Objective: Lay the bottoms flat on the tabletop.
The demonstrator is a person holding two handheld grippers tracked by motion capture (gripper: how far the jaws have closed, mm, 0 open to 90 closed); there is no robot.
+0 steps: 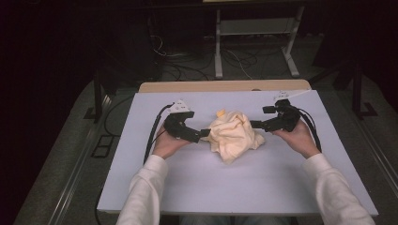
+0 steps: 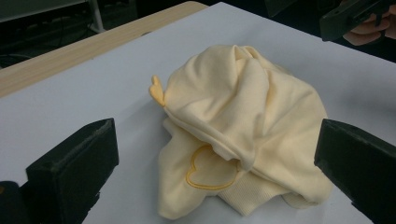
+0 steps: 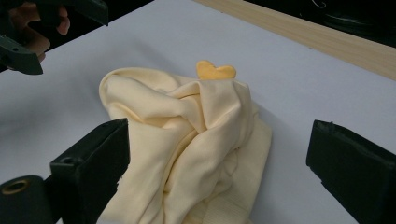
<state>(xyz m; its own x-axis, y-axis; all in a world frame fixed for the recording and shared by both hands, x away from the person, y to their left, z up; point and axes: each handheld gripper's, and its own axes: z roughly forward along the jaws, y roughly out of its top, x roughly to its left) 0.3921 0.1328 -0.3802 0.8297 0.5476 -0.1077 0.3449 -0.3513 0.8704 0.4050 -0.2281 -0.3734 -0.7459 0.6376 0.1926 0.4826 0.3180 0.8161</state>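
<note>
Two grippers, left gripper [image 1: 204,133] and right gripper [image 1: 254,124], flank the crumpled yellow baby garment [image 1: 233,135] with jaws spread, apparently approaching; next each should pinch an edge.

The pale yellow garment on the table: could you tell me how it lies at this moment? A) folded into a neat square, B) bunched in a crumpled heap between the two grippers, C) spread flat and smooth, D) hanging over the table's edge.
B: the pale yellow garment sits crumpled in a heap on the table, with the left gripper and right gripper on either side, both with jaws open.
</note>
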